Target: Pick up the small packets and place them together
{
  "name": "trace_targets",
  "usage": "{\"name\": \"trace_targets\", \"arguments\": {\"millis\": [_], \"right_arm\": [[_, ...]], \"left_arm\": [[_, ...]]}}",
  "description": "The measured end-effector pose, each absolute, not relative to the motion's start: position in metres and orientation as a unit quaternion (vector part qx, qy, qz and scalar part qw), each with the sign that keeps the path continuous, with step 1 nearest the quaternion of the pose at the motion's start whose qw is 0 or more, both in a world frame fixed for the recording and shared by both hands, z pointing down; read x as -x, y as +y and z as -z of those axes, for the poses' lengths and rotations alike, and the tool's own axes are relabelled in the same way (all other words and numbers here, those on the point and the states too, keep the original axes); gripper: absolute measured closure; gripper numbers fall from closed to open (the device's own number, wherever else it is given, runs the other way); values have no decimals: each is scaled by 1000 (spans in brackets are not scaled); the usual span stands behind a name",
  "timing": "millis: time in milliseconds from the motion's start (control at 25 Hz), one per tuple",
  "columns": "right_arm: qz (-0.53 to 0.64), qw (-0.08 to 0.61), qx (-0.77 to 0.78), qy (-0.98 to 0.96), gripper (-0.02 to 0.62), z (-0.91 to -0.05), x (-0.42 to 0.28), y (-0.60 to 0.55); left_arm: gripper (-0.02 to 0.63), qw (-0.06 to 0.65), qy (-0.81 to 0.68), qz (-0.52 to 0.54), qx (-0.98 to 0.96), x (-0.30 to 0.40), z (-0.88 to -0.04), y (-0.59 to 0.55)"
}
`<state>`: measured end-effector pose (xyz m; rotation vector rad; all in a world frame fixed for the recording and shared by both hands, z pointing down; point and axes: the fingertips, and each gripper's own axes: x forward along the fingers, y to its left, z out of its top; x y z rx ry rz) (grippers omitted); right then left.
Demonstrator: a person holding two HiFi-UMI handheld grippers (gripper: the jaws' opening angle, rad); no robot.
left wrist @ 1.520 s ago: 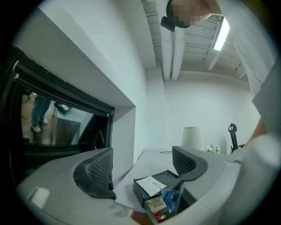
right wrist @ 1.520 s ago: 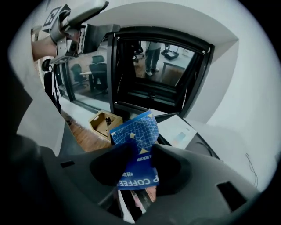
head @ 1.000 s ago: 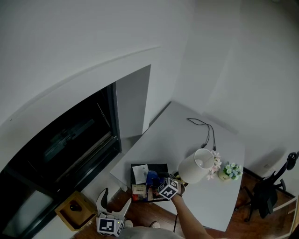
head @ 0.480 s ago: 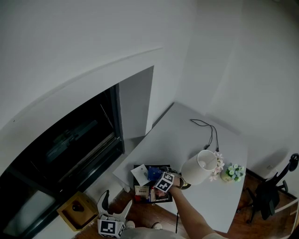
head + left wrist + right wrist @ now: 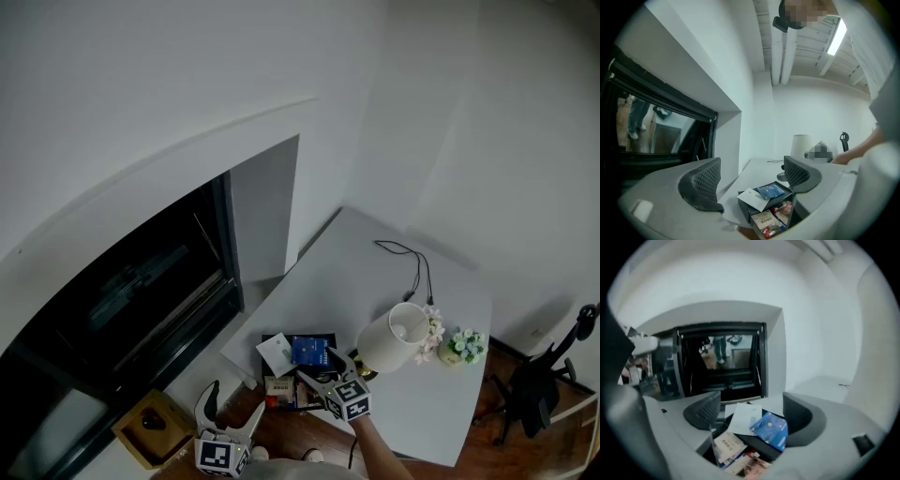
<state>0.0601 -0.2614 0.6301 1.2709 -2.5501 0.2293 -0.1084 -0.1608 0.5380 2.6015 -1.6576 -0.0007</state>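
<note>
White walls and a dark window recess (image 5: 159, 281) close in this corner, and the white bench (image 5: 375, 272) runs away from me with a lamp (image 5: 394, 336) and a small flower pot (image 5: 461, 345) on it. At its near corner sits the black tray (image 5: 330, 336), where the packets already lie together: a white packet (image 5: 277, 353) and a blue packet (image 5: 309, 351) on top, and printed packets (image 5: 279, 384) in the lower part. My right tongs (image 5: 323, 367) hover just over the tray, their jaws opening and gripping nothing. The blue packet lies just ahead and below, nearer the right jaw, its long side roughly across the gap. My left tongs (image 5: 230, 412) hang lower, off the bench edge, jaws apart and empty; the right is nearer.
</note>
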Motion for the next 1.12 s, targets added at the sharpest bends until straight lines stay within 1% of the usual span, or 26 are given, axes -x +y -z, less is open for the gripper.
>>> {"name": "trace_targets", "arguments": {"millis": [160, 200, 240, 280, 400, 560, 680, 1120], "right_arm": [[-74, -6, -443, -893, 174, -565, -77, -215], [-63, -44, -449, -890, 211, -549, -85, -204], [-48, -68, -463, -882, 295, -537, -94, -197], [-31, -68, -481, -874, 318, -531, -101, -192], [8, -13, -511, -859, 329, -536, -113, -188], [-1, -7, -525, -851, 330, -537, -123, -186], [-1, 6, -516, -857, 330, -541, -119, -183], [3, 6, -491, -871, 330, -540, -105, -177]], "left_arm": [[196, 26, -523, 3, -852, 98, -537, -171], [196, 25, -520, 3, -854, 96, -537, -173], [196, 24, -518, 4, -855, 93, -536, -175], [196, 23, -515, 5, -857, 90, -535, -176], [196, 20, -504, 3, -863, 80, -530, -179], [196, 17, -492, 0, -870, 69, -531, -179], [196, 17, -487, -2, -873, 63, -532, -176], [196, 19, -494, -3, -869, 63, -533, -171]]}}
